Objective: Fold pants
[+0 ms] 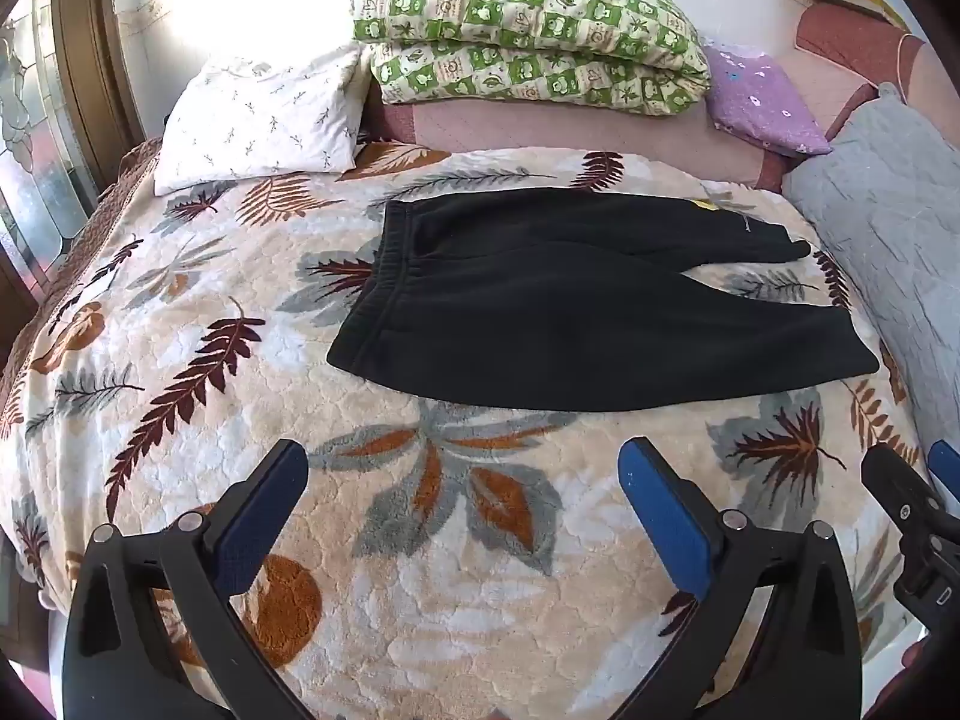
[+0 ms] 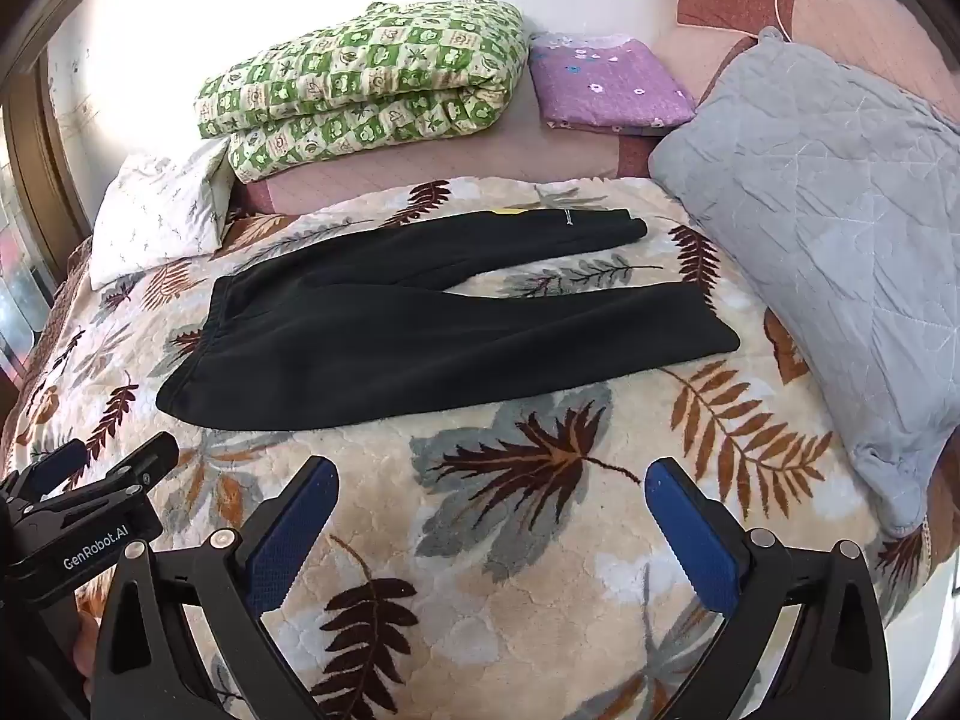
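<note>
Lying flat on the leaf blanket [image 1: 198,324], the black pants [image 1: 576,312] look not folded yet in the left view. The waist is on the left and both legs run to the right, a little apart at the ends. I think every fold is still to do. The left gripper [image 1: 465,516] hangs near, over bare blanket, tipped down toward the pants. Its blue fingers [image 1: 663,516] stand wide apart and hold nothing.

From the right view, the pants [image 2: 432,336] lie the same way, spread out, with a grey pillow [image 2: 840,252] far right. The right gripper [image 2: 492,528] also hangs near, tipped down. Its fingers [image 2: 693,534] are wide apart and empty. The left gripper [image 2: 108,468] shows just beside it.
</note>
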Available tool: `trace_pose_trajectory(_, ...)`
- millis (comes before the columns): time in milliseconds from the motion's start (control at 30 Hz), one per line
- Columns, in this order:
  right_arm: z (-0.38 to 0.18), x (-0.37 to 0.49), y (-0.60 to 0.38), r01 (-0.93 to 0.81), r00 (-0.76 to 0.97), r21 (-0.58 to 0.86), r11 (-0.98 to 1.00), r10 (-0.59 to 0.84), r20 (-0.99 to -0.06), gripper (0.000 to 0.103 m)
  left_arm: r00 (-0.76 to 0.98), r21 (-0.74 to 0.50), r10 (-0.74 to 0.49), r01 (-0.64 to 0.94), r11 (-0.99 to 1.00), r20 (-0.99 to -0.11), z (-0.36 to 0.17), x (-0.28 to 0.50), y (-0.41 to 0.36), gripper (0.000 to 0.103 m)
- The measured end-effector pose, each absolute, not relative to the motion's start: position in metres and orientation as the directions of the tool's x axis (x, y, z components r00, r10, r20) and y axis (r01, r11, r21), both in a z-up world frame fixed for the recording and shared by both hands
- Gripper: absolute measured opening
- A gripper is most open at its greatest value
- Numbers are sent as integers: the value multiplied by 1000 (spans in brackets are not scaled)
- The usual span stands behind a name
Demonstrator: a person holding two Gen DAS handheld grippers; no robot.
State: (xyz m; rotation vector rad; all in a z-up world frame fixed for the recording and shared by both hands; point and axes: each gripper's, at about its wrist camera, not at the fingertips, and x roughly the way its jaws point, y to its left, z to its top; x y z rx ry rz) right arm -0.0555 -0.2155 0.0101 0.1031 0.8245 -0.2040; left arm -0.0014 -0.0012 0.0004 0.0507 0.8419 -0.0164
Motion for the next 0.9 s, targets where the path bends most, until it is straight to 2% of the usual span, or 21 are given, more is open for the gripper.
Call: trace_pose_trajectory(900,2,-49,-229,224,656,7,975,-145,-740,103,651,24,-3,33,999,-759,-5,9,0,103)
